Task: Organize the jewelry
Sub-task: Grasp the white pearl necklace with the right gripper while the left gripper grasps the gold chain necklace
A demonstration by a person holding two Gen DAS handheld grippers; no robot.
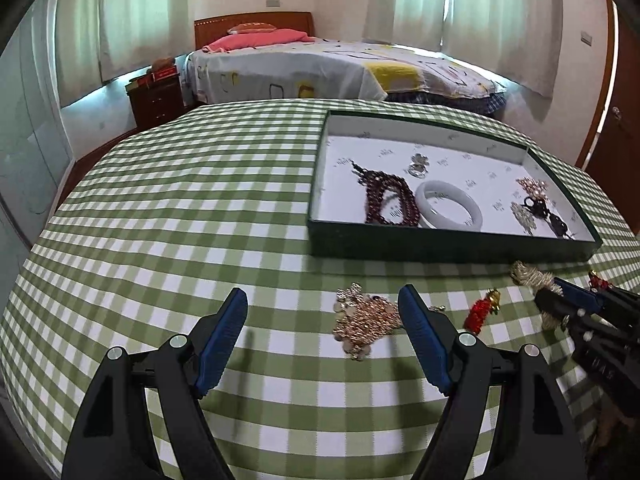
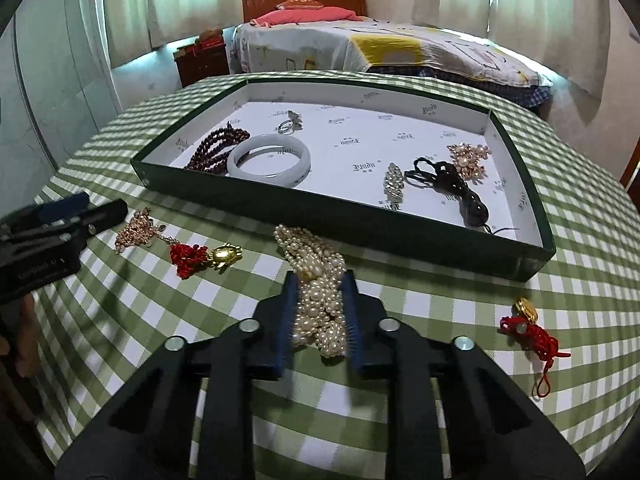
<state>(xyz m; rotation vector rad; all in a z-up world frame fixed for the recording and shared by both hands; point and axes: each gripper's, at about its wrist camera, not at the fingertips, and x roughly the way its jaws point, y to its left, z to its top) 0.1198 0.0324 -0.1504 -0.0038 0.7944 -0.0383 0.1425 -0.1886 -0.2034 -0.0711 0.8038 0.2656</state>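
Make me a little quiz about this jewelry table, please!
1. True or false: the white bangle lies inside the green tray.
2. What is the right gripper squeezing? A) pearl bundle B) red tassel charm C) dark red bead strand
3. Fill in: the left gripper is ___, beside the rose-gold piece.

Key: 1 true; 2 A; 3 open.

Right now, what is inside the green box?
Inside the green box: dark red beads, a white bangle, a ring, a crystal clip, black hair ties and a rose-gold brooch. The near wall hides some floor.
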